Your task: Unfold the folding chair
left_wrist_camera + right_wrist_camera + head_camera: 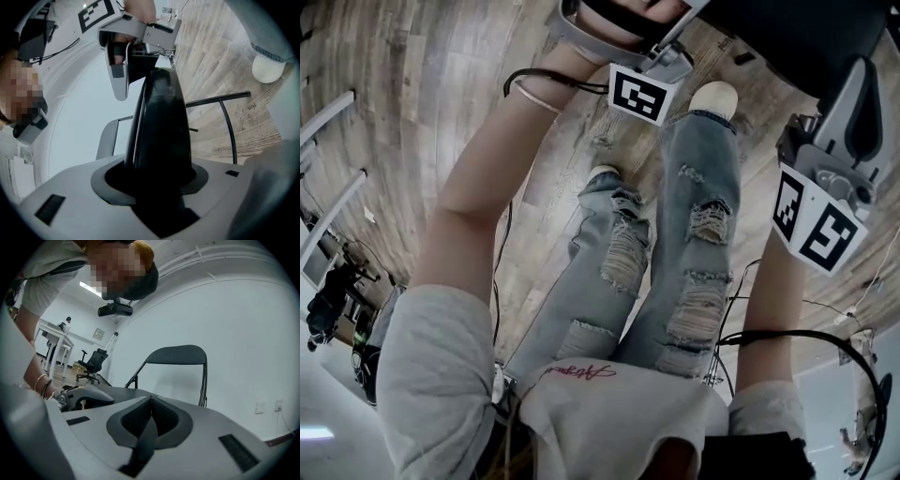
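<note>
Folding chair [176, 355] before the wall [243, 324], its edge between the left claw's [157, 180] jaws; office chair [93, 363] and counter [56, 336] far off, leftward

Shirt writing: a red cursive word [578, 372] is stitched on the white shirt [609, 412]; its letters cannot be read.
Marker cubes: black-and-white square codes are shown on one cube [639, 94] and on the other cube [817, 225]; no letters or numbers.
Floor print: faint words [225, 148] are printed on the wooden floor [206, 61]; not legible.
Wall sign: a small plate [98, 333] is too small to be read.
</note>
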`<action>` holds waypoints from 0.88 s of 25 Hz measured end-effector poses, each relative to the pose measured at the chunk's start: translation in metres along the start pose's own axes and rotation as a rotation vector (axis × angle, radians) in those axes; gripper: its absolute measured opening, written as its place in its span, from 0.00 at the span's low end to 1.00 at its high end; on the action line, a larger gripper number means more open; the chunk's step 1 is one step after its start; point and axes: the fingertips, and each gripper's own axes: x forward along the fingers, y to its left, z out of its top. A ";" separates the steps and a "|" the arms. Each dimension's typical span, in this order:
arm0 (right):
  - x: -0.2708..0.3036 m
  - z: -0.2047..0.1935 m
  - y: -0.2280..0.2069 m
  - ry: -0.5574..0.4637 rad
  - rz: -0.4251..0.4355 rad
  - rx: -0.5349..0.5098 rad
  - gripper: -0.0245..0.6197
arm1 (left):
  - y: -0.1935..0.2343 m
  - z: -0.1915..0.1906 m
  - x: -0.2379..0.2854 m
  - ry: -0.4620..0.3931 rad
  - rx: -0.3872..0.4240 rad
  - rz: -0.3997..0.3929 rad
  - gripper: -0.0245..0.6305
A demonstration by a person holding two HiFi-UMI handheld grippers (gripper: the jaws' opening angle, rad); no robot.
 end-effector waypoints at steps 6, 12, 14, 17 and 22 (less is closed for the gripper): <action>-0.018 0.034 0.005 -0.032 0.014 0.034 0.06 | -0.012 -0.012 -0.024 -0.084 0.037 -0.067 0.41; -0.079 0.093 0.003 -0.032 0.045 0.054 0.06 | 0.001 -0.021 -0.087 0.042 -0.082 -0.151 0.33; -0.082 0.112 0.023 -0.019 0.056 0.061 0.06 | 0.007 -0.055 -0.127 0.133 -0.151 -0.161 0.09; -0.090 0.153 0.052 -0.001 0.066 0.082 0.06 | 0.054 -0.075 -0.168 0.316 -0.351 -0.148 0.06; -0.121 0.284 0.075 -0.042 0.035 0.129 0.06 | 0.237 -0.038 -0.176 0.461 -0.936 -0.006 0.06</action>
